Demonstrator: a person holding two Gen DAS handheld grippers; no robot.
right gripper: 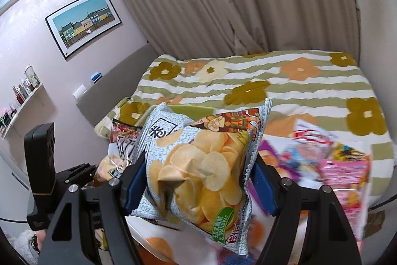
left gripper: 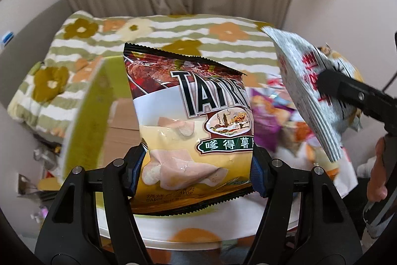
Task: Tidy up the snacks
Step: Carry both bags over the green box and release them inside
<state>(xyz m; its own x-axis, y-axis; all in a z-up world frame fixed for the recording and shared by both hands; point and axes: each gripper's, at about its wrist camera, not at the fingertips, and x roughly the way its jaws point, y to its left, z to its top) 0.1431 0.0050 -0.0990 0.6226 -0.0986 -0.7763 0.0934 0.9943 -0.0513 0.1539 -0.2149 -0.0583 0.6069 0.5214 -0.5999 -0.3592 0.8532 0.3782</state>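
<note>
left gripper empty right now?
No. In the left wrist view the left gripper has its fingers clamped on the lower part of the brown Tayto chip bag.

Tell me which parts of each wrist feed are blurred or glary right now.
Left wrist view: the brown chip bag in the left gripper is sharp with slight glare; the green box flap and snack pile are smeared. Right wrist view: the gray chip bag is sharp; the pink packets blur; curtains bow.
</note>
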